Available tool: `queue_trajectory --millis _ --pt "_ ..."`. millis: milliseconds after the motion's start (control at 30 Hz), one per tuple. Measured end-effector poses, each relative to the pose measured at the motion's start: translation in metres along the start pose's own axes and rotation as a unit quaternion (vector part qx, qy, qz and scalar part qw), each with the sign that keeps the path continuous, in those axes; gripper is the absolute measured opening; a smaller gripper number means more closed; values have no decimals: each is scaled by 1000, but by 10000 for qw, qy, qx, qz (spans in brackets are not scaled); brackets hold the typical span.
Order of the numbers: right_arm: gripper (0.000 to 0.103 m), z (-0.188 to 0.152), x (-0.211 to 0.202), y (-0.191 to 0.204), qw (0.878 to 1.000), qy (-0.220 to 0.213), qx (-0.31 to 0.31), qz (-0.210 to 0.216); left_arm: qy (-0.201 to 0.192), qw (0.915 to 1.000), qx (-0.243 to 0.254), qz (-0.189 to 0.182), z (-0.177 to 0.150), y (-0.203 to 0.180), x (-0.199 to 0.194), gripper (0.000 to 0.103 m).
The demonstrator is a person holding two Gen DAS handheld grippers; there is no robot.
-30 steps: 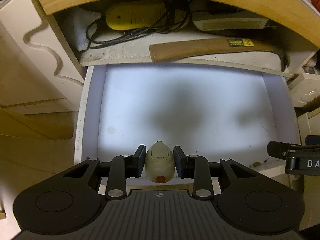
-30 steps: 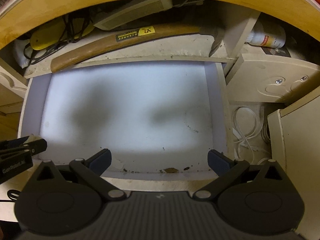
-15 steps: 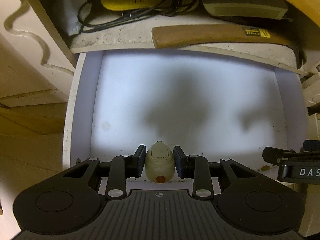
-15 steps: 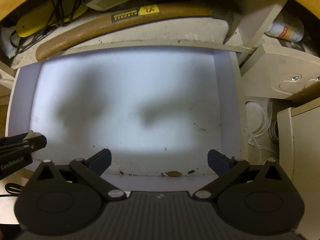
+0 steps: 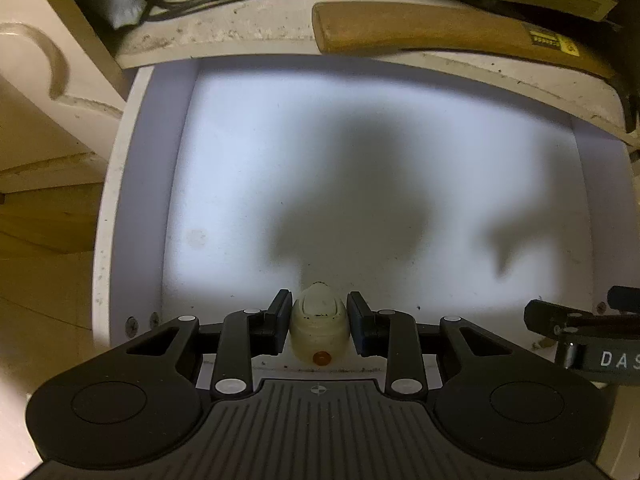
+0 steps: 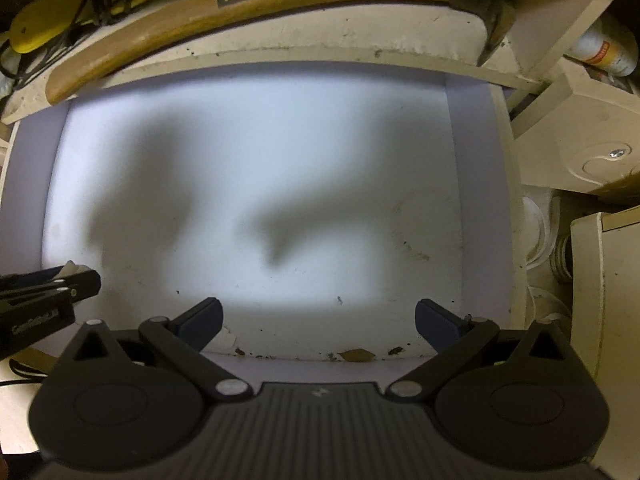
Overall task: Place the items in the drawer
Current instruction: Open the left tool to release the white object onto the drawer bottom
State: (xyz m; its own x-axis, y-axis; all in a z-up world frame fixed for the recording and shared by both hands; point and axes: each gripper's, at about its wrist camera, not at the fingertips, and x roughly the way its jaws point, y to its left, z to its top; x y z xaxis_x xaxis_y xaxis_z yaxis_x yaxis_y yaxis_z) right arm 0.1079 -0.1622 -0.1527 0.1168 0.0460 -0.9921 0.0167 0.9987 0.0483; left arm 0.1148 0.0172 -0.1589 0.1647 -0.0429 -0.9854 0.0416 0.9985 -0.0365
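Change since the earlier pictures: both grippers have been brought lower and nearer to the drawer (image 5: pixel 132 216); its pale floor now fills more of each view, and the shelf behind it has slid toward the upper edge.
Left gripper (image 5: pixel 318 312): its fingers are closed against the sides of a small cream-coloured object (image 5: pixel 318 324) with an orange dot on its near end; the object is held between the pads and pokes out just ahead of them.
Right gripper (image 6: pixel 318 316): its fingers are spread wide and nothing is held between them.
Item position: the cream object is carried above the drawer's near edge, just ahead of the left gripper's body; contact with the floor cannot be made out.
Drawer contents: ahead of both grippers only shadows and a few specks are seen on the floor; no item lies there.
Beyond the drawer: a wooden-handled hammer (image 5: pixel 440 36) lies across the shelf, with a yellow device (image 6: pixel 52 20) and black cables farther back.
Progress: judged early; no item has yet been set down.
Remaining: the object is to be lowered and released, then any further items fetched.
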Motion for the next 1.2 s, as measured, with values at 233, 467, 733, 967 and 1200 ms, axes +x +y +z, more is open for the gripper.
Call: queue_trajectory --millis 233,467,733,967,1200 --pt "103 3 6 3 10000 40 -3 13 94 9999 54 63 3 -2 13 29" --pt "103 6 11 2 9999 66 39 67 158 9998 84 108 1 -2 22 29" --pt "103 6 14 0 9999 88 60 80 178 9996 141 175 1 -4 23 30" --pt "103 6 16 0 9999 102 46 40 160 9995 177 230 2 -6 19 63" --pt "103 6 13 1 9999 92 74 23 135 9995 194 223 4 -8 15 80"
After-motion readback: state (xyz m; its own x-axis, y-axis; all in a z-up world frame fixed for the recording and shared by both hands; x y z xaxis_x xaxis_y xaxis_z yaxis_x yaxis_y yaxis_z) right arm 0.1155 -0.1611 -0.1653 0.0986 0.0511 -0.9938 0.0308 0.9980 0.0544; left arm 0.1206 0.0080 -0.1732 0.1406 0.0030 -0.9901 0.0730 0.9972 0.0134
